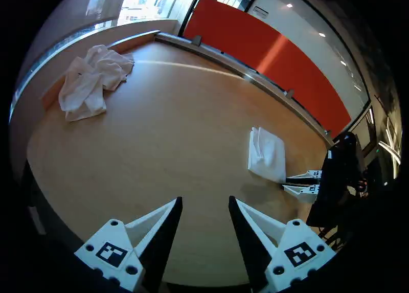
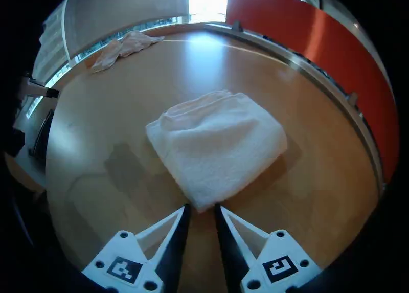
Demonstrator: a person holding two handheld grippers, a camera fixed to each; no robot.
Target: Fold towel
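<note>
Gaping wide, left tongs [image 1: 204, 198] hold nothing; right tongs [image 2: 201, 206], narrowly parted, flank one corner of the towel [image 2: 217, 139].

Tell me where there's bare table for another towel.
The wide bare table between the crumpled towels and the folded towel, ahead of the left gripper, is free. So is the strip between folded towel and metal rail. Crowded: the crumpled towels' corner and around the right gripper.

Two towels out there: one folded towel [image 2: 217, 144], one crumpled towel [image 1: 92, 81]. Two grippers, left gripper [image 1: 205, 198] and right gripper [image 2: 202, 207]. One table [image 1: 179, 139].
</note>
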